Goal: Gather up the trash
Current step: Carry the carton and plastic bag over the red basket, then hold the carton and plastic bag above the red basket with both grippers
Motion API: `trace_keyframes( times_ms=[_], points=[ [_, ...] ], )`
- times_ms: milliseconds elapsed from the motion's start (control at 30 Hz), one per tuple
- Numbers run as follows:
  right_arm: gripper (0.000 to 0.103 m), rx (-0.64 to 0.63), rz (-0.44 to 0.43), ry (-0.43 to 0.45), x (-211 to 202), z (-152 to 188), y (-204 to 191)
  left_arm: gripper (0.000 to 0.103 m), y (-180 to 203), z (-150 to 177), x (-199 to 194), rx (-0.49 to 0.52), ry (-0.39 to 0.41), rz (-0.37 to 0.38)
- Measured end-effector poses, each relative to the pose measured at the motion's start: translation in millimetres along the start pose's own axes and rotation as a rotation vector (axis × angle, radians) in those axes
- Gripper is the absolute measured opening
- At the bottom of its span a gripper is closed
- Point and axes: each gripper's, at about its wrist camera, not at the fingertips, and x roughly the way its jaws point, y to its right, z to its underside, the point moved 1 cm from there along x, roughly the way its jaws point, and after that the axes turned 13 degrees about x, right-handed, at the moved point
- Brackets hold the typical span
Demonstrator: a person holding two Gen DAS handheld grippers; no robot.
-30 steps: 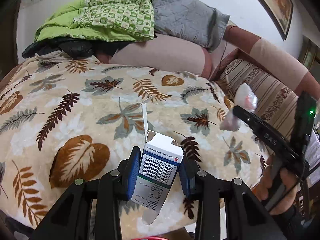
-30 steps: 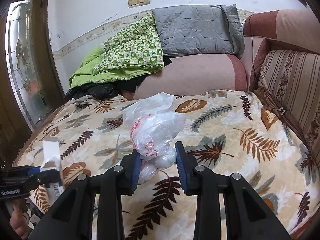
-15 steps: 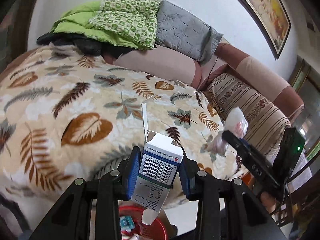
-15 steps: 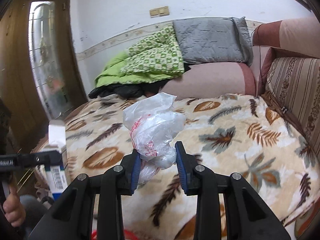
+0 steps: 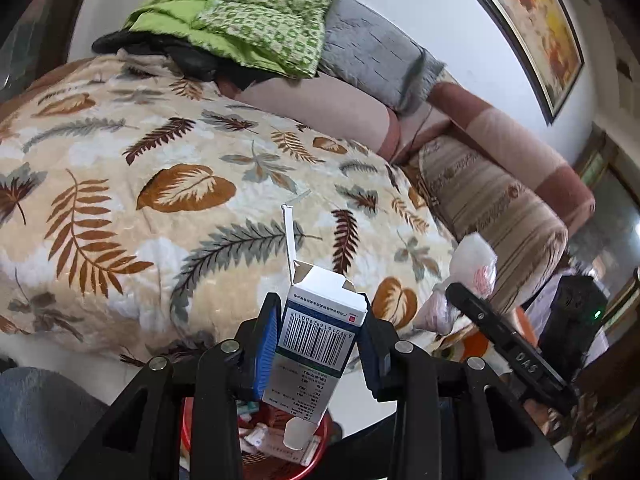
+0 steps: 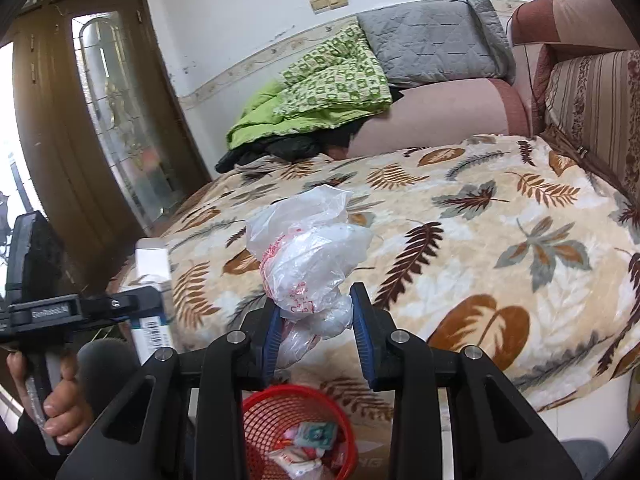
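Left wrist, carton (image 5: pixel 316 340) clamped between jaws, above bin (image 5: pixel 256 460)

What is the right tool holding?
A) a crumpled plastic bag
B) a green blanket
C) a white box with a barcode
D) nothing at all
A: in the right wrist view the right tool has its blue pads pressed on a crumpled clear plastic bag with red print, while the barcoded white box sits in the left tool.
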Motion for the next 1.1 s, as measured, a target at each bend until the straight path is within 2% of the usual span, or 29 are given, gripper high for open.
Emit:
trace_keyframes(
  times_ms=[167, 367, 467, 633, 767, 867, 1100],
  points=[
    [0.032, 0.002, -0.043, -0.033, -11.7, 13.4, -6.6, 0.038, 13.9, 12.2, -4.0, 0.06, -0.012, -0.035],
    [0.032, 0.021, -0.116, -0.141, -21.1, 22.5, -14.8, 0.038, 12.2, 27.3, -8.7, 0.009, -0.049, 0.009],
    [0.032, 0.025, -0.127, -0.186, -21.9, 32.3, -19.0, 0.037, 11.5, 35.7, -7.8, -0.001, -0.064, 0.009],
    [0.032, -0.007, -0.083, -0.239, -8.7, 58.6, -19.3, 0.037, 10.4, 48.8, 5.3, -0.008, -0.116, -0.007],
    [0.032, -0.035, -0.018, -0.287, 9.5, 77.4, -18.0, 0.038, 19.9, 52.6, 12.7, 0.058, -0.135, -0.087],
    [0.032, -0.074, 0.036, -0.299, 16.5, 83.9, -19.4, 0.038, 21.7, 56.1, 14.9, 0.074, -0.148, -0.101],
    [0.032, -0.092, 0.048, -0.306, 19.0, 86.5, -18.6, 0.038, 24.3, 57.1, 15.6, 0.092, -0.152, -0.117]
  ],
)
